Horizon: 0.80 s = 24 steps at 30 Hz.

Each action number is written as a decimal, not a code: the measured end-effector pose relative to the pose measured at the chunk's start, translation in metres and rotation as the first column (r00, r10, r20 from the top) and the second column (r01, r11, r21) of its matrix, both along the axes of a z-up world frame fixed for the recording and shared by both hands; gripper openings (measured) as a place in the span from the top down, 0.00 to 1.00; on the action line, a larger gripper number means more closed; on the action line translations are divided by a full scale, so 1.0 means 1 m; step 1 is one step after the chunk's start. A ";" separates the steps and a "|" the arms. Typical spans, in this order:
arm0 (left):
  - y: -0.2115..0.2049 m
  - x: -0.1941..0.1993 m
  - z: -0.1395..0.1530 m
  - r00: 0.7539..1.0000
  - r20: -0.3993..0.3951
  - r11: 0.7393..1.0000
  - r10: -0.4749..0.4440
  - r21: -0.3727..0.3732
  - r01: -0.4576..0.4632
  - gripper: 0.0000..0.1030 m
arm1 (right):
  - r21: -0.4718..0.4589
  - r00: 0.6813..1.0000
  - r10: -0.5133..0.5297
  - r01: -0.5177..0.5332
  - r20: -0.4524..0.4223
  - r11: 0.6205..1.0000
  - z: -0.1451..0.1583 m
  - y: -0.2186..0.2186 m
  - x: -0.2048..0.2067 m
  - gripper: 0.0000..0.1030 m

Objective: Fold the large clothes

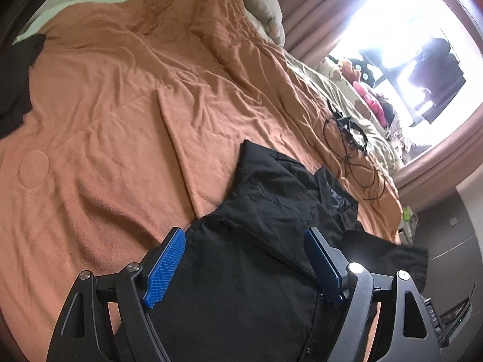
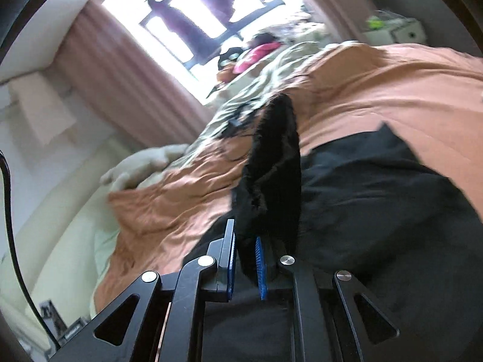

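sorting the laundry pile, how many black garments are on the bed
2. A black shirt lies near the bed's edge under the left gripper; another black garment lies at the far left. More may be hidden.

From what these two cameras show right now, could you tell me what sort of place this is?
Most likely a home bedroom. A bed is covered by an orange blanket, pink curtains hang beside a bright window, and soft toys are piled near that window.
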<state>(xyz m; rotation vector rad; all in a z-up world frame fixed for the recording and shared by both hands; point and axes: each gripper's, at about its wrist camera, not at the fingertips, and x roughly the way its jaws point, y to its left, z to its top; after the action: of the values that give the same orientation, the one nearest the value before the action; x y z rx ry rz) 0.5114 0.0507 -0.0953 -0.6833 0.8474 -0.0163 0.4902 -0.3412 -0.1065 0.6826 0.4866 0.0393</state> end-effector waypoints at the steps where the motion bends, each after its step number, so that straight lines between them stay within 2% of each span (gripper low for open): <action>1: 0.003 -0.001 0.001 1.000 0.003 1.000 0.008 -0.007 -0.008 0.21 | -0.011 1.000 0.020 -0.020 0.004 1.000 0.001 0.009 0.006 0.88; 5: 0.019 -0.003 -0.002 0.999 -0.006 0.998 0.045 -0.042 -0.045 0.21 | -0.055 0.993 0.119 -0.119 0.007 0.991 0.002 0.048 0.026 0.88; 7: 0.025 -0.003 -0.005 0.998 -0.017 0.997 0.062 -0.053 -0.062 0.21 | -0.064 0.983 0.182 -0.182 -0.019 0.981 -0.002 0.068 0.040 0.87; 9: 0.029 -0.002 -0.008 0.997 -0.029 0.995 0.074 -0.058 -0.075 0.21 | -0.057 0.968 0.247 -0.250 -0.054 0.967 -0.008 0.088 0.052 0.79; 10: 0.032 -0.002 -0.009 0.996 -0.035 0.995 0.078 -0.062 -0.080 0.21 | -0.046 0.956 0.284 -0.288 -0.074 0.957 -0.013 0.096 0.058 0.58; 11: 0.034 -0.002 -0.011 0.996 -0.042 0.994 0.082 -0.066 -0.084 0.21 | -0.032 0.942 0.324 -0.328 -0.091 0.944 -0.017 0.106 0.062 0.31; 13: 0.038 -0.002 -0.013 0.995 -0.049 0.993 0.091 -0.072 -0.095 0.21 | -0.027 0.917 0.384 -0.389 -0.111 0.921 -0.023 0.123 0.067 0.15; 16: 0.043 -0.004 -0.013 0.993 -0.051 0.991 0.111 -0.075 -0.115 0.21 | -0.052 0.894 0.430 -0.438 -0.125 0.897 -0.026 0.135 0.066 0.15; 18: 0.042 -0.004 -0.013 0.992 -0.048 0.990 0.114 -0.073 -0.117 0.21 | -0.040 0.895 0.421 -0.430 -0.145 0.902 -0.029 0.132 0.062 0.15; 21: 0.038 -0.003 -0.013 0.995 -0.047 0.994 0.092 -0.062 -0.094 0.21 | -0.014 0.913 0.377 -0.383 -0.156 0.923 -0.029 0.106 0.050 0.15; 24: 0.024 0.001 -0.012 0.998 -0.040 0.997 0.056 -0.045 -0.058 0.21 | 0.015 0.949 0.263 -0.265 -0.175 0.964 -0.031 0.063 0.033 0.15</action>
<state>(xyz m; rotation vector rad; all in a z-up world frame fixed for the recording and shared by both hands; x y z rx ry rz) 0.5126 0.0743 -0.1078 -0.7525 0.8667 0.0288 0.5235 -0.2779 -0.1377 0.6113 0.7461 0.2310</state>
